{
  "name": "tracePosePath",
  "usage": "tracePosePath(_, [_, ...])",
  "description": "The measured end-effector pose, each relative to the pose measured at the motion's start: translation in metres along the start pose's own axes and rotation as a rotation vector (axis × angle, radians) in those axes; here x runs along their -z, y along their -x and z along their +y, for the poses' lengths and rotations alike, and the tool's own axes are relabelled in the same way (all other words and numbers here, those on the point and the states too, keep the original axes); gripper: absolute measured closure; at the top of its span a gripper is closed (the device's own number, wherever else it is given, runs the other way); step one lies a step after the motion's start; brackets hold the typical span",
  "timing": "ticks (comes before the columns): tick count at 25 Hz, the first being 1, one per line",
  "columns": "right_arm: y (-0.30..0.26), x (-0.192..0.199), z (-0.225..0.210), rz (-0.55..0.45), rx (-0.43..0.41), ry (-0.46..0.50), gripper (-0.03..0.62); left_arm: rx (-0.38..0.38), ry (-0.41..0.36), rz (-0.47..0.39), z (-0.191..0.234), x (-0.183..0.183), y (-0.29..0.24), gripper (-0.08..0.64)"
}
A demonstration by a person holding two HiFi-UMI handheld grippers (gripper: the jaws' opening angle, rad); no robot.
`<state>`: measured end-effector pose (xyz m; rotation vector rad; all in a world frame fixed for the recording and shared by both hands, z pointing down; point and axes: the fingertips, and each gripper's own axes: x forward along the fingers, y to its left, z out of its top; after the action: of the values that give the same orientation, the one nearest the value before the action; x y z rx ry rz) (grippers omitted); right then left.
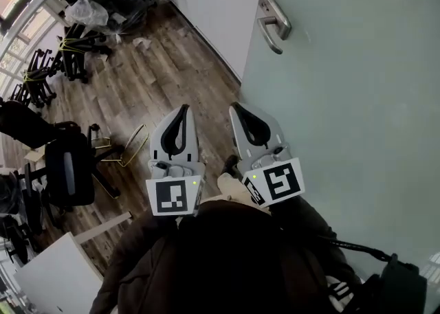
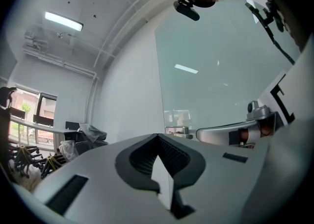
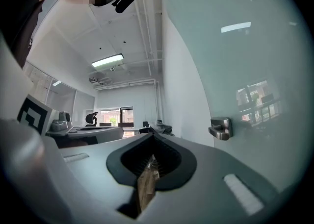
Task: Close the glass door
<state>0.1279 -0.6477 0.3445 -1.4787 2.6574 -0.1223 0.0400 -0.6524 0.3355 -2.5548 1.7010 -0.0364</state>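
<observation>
At seven o'clock, left gripper (image 1: pixel 183 108), jaws closed together, empty. Just beside it, right gripper (image 1: pixel 236 106), jaws likewise together on nothing. Filling three o'clock, glass door (image 1: pixel 350 106), handle (image 1: pixel 273 23) at one. Best pushed steadily with right tips flat on the pane near the handle.

I am counting one glass door (image 1: pixel 357 99) with one metal handle (image 1: pixel 273 20), two grippers in my hands, the left gripper (image 1: pixel 184 108) and the right gripper (image 1: pixel 236 106), and one black office chair (image 1: pixel 69 168) nearest me, while the heaped chair bases (image 1: pixel 41 75) are proving too tangled to number.
</observation>
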Motion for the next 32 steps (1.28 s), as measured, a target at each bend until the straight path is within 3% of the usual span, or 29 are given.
tracePosePath(4, [-0.039, -0.01, -0.035, 0.002, 0.013, -0.003, 0.591, 0.012, 0.024, -0.027, 0.008, -0.009, -0.06, 0.563])
tracePosePath(7, [-0.059, -0.025, -0.047, -0.004, 0.026, 0.032, 0.591, 0.065, 0.017, -0.017, 0.01, -0.013, -0.09, 0.563])
tracePosePath(16, [-0.104, -0.074, -0.123, -0.073, 0.159, 0.147, 0.58, 0.185, 0.048, -0.046, 0.011, -0.016, -0.187, 0.563])
tracePosePath(22, [-0.107, -0.058, -0.155, -0.024, 0.263, 0.231, 0.515, 0.275, 0.07, -0.043, 0.0, -0.004, -0.22, 0.563])
tracePosePath(27, [-0.107, -0.022, -0.18, 0.048, 0.314, 0.224, 0.472, 0.329, 0.07, -0.004, -0.015, 0.014, -0.236, 0.563])
tracePosePath(32, [-0.114, 0.009, -0.2, 0.142, 0.324, 0.182, 0.472, 0.343, 0.061, 0.021, -0.014, 0.022, -0.245, 0.563])
